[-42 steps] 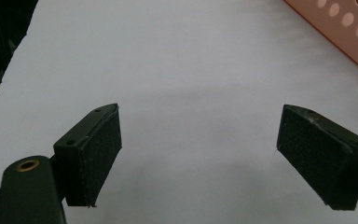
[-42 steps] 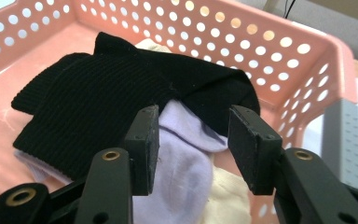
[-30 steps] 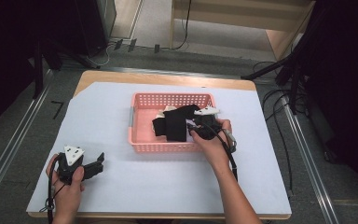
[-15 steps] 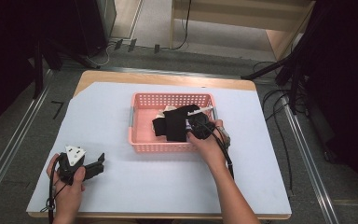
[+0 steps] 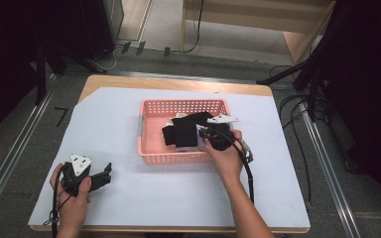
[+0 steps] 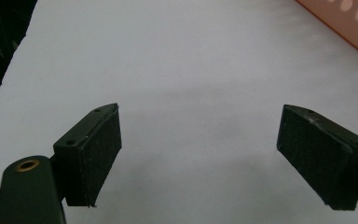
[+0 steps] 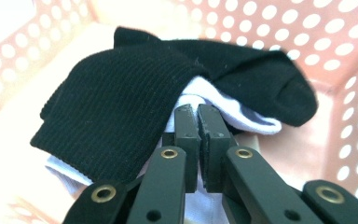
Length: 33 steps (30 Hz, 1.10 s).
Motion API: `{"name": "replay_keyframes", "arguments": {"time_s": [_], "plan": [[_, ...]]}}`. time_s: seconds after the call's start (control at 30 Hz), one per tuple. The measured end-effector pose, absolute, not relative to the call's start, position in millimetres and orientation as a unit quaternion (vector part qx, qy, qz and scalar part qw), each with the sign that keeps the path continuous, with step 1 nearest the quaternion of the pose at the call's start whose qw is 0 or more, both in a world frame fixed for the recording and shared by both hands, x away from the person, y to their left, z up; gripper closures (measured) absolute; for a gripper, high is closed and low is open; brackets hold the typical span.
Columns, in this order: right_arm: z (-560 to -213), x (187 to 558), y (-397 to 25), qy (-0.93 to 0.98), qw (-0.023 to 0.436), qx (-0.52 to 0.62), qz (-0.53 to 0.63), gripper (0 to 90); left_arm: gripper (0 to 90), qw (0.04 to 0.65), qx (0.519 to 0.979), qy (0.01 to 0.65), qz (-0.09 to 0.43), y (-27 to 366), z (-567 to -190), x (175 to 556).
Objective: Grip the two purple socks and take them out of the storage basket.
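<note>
Presently, items from left to right across the table.

Left gripper (image 5: 103, 176): near left corner, held low over the white sheet (image 5: 178, 198), jaws spread wide with nothing between them. In its own view only bare sheet lies ahead, and a corner of the basket shows far right. It looks idle, well apart from the work.

Basket (image 5: 178, 157): pink, perforated, at the middle of the table, slightly far of centre. It holds a small heap of socks; none lie out on the sheet.

Black sock (image 7: 121, 88): on top of the heap, draped across it.

White sock (image 7: 242, 116): beneath the black one, its edge showing at the near and right sides.

Right gripper (image 7: 198, 116): reaching into the basket from its near right side. Jaws pressed together, tips at the white fabric under the black sock's edge; whether cloth is really pinched between them cannot be told.

Progress, as judged: early. A grab at the heap is under way; lifting a sock out and everything after remain to do.
</note>
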State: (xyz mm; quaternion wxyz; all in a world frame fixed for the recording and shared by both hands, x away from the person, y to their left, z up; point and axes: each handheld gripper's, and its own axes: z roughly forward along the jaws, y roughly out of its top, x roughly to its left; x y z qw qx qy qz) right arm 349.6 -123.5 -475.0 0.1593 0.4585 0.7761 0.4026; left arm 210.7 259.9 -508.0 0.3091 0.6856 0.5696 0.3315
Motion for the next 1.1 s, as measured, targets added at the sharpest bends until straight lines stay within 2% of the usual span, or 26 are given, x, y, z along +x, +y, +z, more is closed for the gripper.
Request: {"name": "replay_keyframes", "arguments": {"time_s": [0.1,0.3,0.5,1.1], "plan": [[-467,344,-125,0.768,0.186,0.447,0.419,88.5,14.7,0.31,0.686,0.57,0.331,260,-508,211],[-460,337,-126,0.752,0.196,0.447,0.442,88.7,14.7,0.31,0.686,0.569,0.331,260,-508,211],[-446,329,-126,0.72,0.236,0.422,0.498,88.7,14.7,0.309,0.685,0.57,0.332,260,-508,211],[-421,319,-138,0.635,0.306,0.387,0.594,88.6,14.7,0.31,0.685,0.57,0.332,259,-508,211]]}}
